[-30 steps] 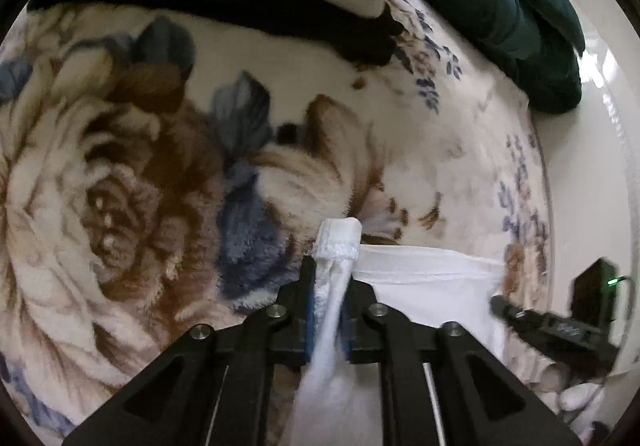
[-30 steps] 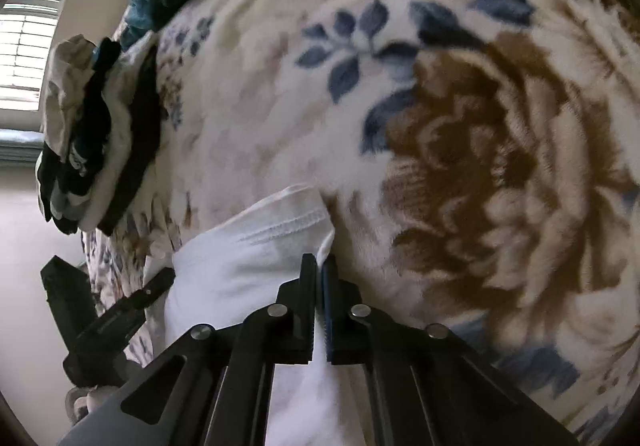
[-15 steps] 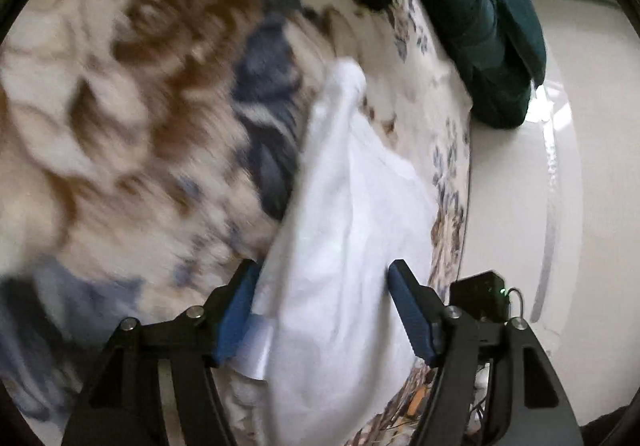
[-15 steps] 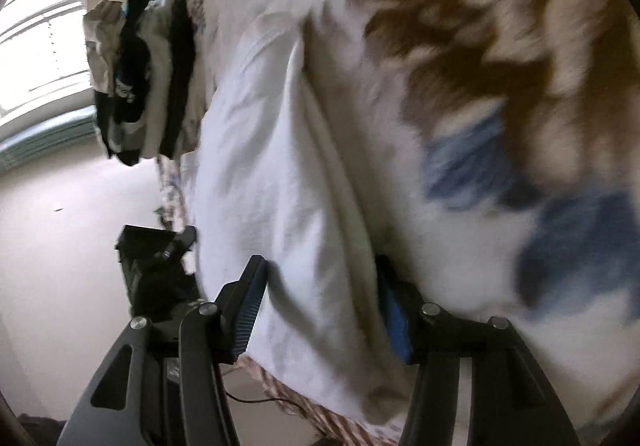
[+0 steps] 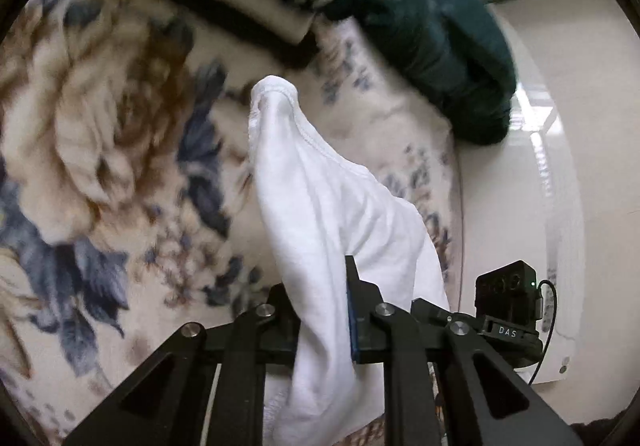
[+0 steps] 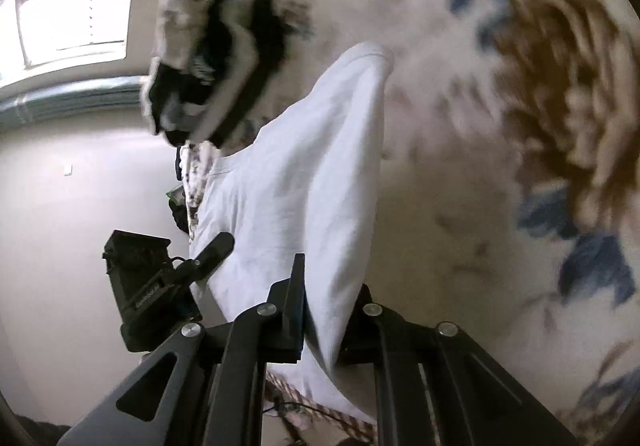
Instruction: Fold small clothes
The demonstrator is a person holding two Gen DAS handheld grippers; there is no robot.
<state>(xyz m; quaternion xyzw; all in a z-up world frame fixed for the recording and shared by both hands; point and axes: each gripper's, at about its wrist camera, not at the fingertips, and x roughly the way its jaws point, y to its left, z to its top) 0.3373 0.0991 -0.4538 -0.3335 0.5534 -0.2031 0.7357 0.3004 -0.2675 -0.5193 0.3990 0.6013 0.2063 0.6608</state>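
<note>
- The left tool (image 5: 320, 310) has just been closing and now pinches a bunched edge of the white garment (image 5: 320, 206) between its two fingers.
- In the left wrist view, the garment runs from the tool up toward 12 o'clock, and its hemmed end lies over the flowered blanket (image 5: 100, 166) on the bed.
- The right tool (image 6: 326, 310) has likewise just been closing and now grips the same white garment (image 6: 304, 186), with cloth pressed between its fingers.
- In the right wrist view, the garment stretches from the tool toward 12 o'clock, where its far corner rests against the flowered blanket (image 6: 460, 206).
- The other tool's black body (image 6: 152, 278) shows at 9 o'clock in the right wrist view, just beside the garment's edge.
- A dark teal cloth (image 5: 440, 46) lies at 1 o'clock in the left wrist view, on the blanket's edge.
- A black and white pile of clothes (image 6: 200, 58) sits at 11 o'clock in the right wrist view, beyond the garment.
</note>
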